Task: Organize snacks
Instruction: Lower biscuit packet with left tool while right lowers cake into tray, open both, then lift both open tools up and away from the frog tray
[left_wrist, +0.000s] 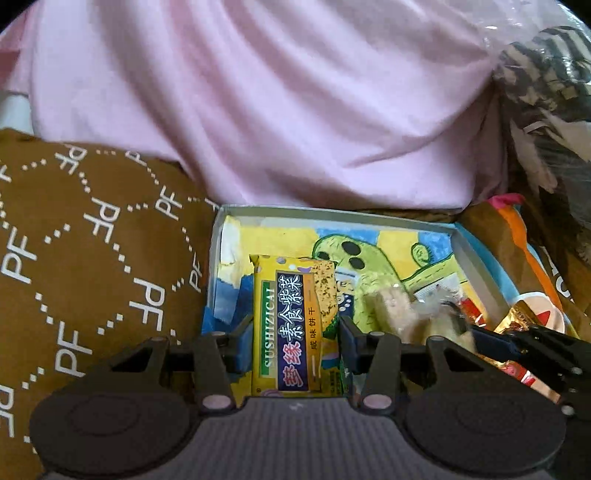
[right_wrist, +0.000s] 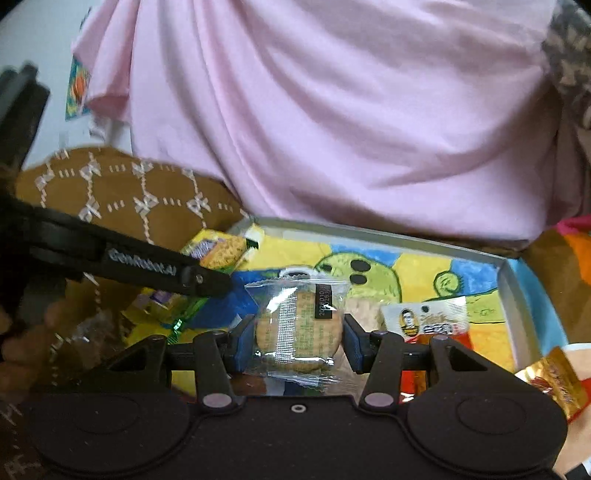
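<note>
we hold our left gripper (left_wrist: 293, 338) over a shallow box (left_wrist: 332, 213) whose floor is covered with a bright cartoon drawing in yellow, blue and green; its blue pads (left_wrist: 243, 347) press on either side of a yellow seaweed cracker pack (left_wrist: 291, 328), which stands lengthwise between them above the box's left part. our right gripper (right_wrist: 295, 341) is closed on a clear-wrapped round biscuit (right_wrist: 295, 332), pinched at its left and right edges, with the wrapper's crimped top edge pointing away from us over the middle of the box (right_wrist: 406, 242). from the right wrist view, the left gripper (right_wrist: 207, 282) reaches in from the left as a black arm with white lettering, and the yellow seaweed cracker pack (right_wrist: 221, 251) shows beyond its tip. inside the box, just right of the biscuit, lies a small white packet with a face printed on it (right_wrist: 424, 319). a gold-wrapped snack (right_wrist: 554, 380) sits at the lower right, outside the box wall. left of the box lies a brown cushion with white letters (left_wrist: 92, 240), and a pink cloth (left_wrist: 277, 110) hangs behind the box across both views. at the far right of the left wrist view an orange snack bag (left_wrist: 517, 251) leans beside the box; the right gripper (left_wrist: 517, 343) shows there too, blurred.
</note>
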